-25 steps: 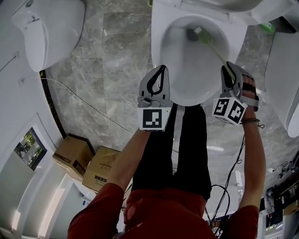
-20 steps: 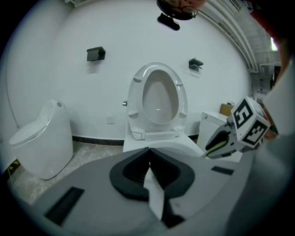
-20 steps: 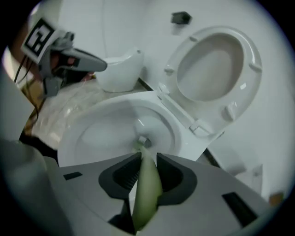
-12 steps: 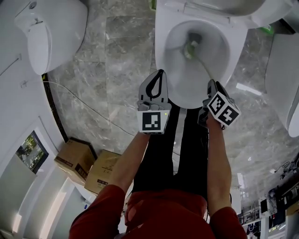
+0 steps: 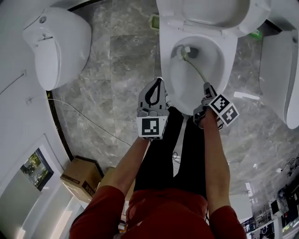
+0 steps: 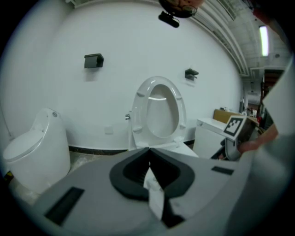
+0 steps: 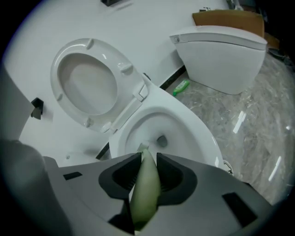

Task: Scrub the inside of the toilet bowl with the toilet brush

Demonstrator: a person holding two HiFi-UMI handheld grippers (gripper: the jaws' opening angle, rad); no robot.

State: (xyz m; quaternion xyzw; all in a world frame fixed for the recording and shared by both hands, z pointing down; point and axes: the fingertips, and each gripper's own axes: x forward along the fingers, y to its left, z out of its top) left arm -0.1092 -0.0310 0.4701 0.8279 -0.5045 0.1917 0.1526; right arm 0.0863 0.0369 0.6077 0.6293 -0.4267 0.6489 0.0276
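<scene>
The white toilet bowl (image 5: pixel 224 56) stands open, its lid (image 5: pixel 215 11) up. A pale green toilet brush handle (image 5: pixel 198 72) runs from my right gripper (image 5: pixel 206 87) down into the bowl; the brush head (image 5: pixel 183 50) rests at the bowl's back left, beside the drain. In the right gripper view my right gripper (image 7: pixel 148 155) is shut on the green handle (image 7: pixel 146 184), above the bowl (image 7: pixel 193 124). My left gripper (image 5: pixel 160 82) hovers by the bowl's front left rim. Its jaws are shut and hold nothing, as the left gripper (image 6: pixel 148 150) also shows in its own view.
A second toilet (image 5: pixel 58 44) stands on the left and a third (image 5: pixel 280 70) on the right. Grey marble floor (image 5: pixel 117 79) lies between them, with a thin cable (image 5: pixel 88 119) across it. Cardboard boxes (image 5: pixel 81 177) sit at the lower left. The person's black trouser legs (image 5: pixel 182 154) stand before the bowl.
The brush head has swept from the bowl's back right across to its back left. My right gripper has moved left and nearer the front rim. The left gripper has kept its place.
</scene>
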